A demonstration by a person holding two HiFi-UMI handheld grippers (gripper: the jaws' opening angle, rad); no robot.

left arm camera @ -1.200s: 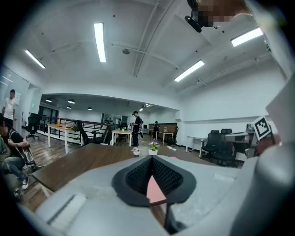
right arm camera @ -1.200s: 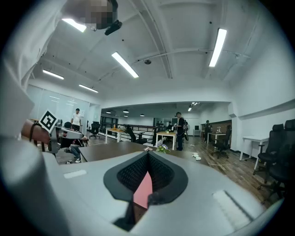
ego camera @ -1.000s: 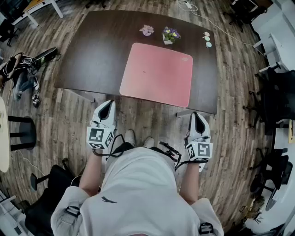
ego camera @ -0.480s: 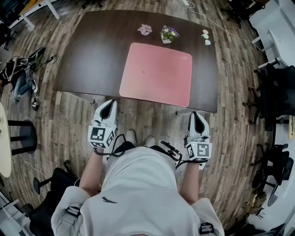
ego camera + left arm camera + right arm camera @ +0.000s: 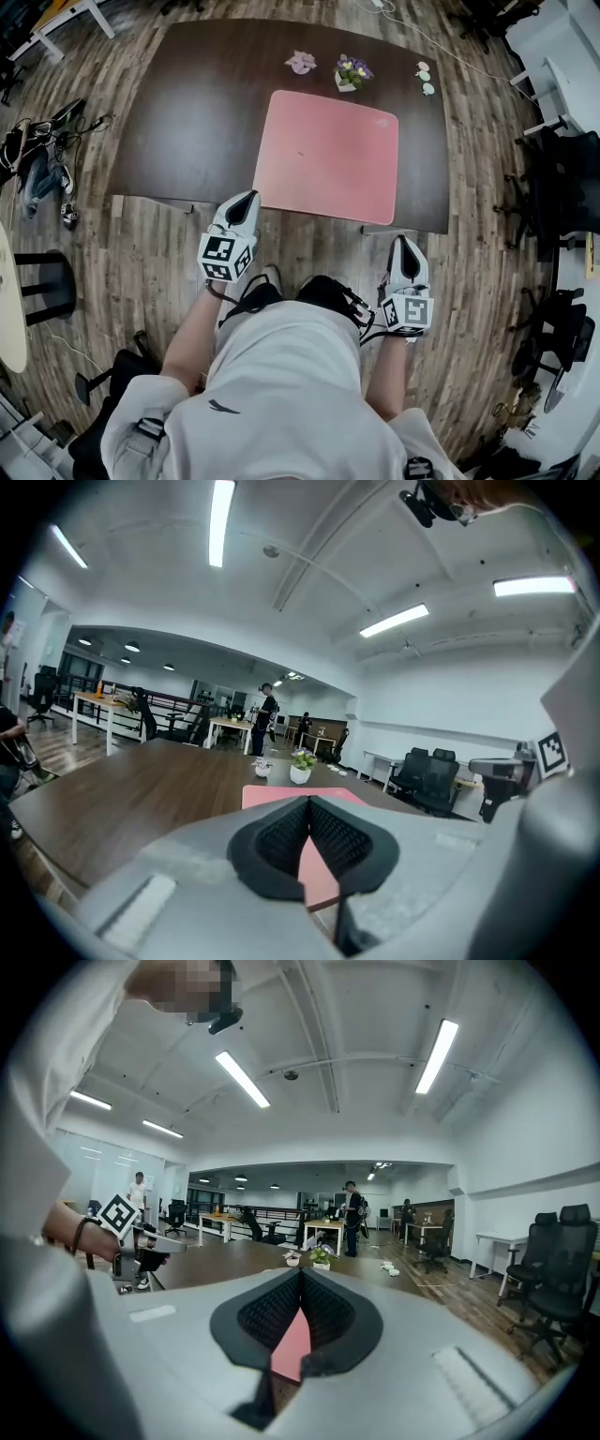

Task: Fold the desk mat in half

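Pink desk mat (image 5: pixel 326 156) is lying flat and unfolded on the counter (image 5: pixel 197 112), long axis running left to right, near edge along the counter's front. Left gripper (image 5: pixel 246 199) is hovering by its near-left corner and right gripper (image 5: pixel 402 246) is hanging short of the counter, both clenched on nothing. In both gripper views, the gripper bodies are hiding most of the mat.

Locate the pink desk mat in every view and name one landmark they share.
Head view: desk mat, upper centre.
Left gripper view: desk mat, pink strip below centre.
Right gripper view: desk mat, pink sliver low centre.
Shared landmark: potted plant beyond its far edge.
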